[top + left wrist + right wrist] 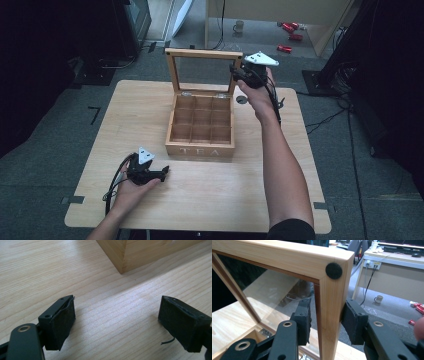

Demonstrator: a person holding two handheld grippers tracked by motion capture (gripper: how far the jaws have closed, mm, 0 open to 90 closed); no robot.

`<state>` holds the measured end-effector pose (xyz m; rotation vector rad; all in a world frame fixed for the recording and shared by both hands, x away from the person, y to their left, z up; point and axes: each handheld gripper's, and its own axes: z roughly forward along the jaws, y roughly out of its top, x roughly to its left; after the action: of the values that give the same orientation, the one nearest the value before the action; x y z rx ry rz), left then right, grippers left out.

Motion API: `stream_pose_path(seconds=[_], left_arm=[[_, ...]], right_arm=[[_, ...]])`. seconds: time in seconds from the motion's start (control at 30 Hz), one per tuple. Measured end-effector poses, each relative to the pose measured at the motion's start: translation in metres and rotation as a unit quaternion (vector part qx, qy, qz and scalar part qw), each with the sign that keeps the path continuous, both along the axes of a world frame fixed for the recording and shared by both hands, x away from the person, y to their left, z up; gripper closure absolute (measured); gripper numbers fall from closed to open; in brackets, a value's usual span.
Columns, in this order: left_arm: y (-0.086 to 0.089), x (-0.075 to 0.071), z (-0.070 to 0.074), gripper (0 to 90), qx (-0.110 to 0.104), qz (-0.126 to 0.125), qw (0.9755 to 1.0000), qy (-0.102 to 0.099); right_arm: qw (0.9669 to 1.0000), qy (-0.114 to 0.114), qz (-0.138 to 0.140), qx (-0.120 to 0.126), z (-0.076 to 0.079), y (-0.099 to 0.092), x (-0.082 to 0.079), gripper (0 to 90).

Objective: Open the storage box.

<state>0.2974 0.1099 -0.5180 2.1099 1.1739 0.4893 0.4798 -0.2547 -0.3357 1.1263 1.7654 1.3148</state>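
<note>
Lid (329, 305) frame between right claw (325, 321) pads

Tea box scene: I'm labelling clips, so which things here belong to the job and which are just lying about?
In the job:
- tea box
- its raised glass lid, frame clamped by the right gripper

Lying about:
- left gripper, jaws open, resting on the table
- mug and red cans on the floor

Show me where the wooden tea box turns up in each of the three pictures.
High view: the tea box sits mid-table, its glass lid standing open.
Left gripper view: one lower corner of the box at top centre, on the table.
Right gripper view: the lid's frame fills the middle, between the right tool's pads.
Shared landmark: the pale wooden tabletop.
</note>
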Motion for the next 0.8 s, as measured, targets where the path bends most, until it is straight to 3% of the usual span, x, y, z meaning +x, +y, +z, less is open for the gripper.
stream_pose_path(seconds=[0.37,0.4,0.5,0.8], left_arm=[[0.0,0.0,0.0,14.4,-0.001,0.0,1.0,-0.001],[0.0,0.0,0.0,14.4,0.001,-0.001,1.0,-0.001],[0.0,0.0,0.0,14.4,0.002,-0.001,1.0,-0.001],[-0.001,0.0,0.0,14.5,0.001,-0.002,1.0,-0.003]], right_arm=[[0.9991,0.01,-0.032,0.025,0.001,0.002,0.026,62.4],[0.9986,0.012,-0.044,0.026,0.001,0.003,0.027,66.0],[0.9974,0.017,-0.059,0.038,0.0,0.003,0.034,66.1],[0.9951,0.026,-0.082,0.05,-0.001,0.007,0.046,66.3]])
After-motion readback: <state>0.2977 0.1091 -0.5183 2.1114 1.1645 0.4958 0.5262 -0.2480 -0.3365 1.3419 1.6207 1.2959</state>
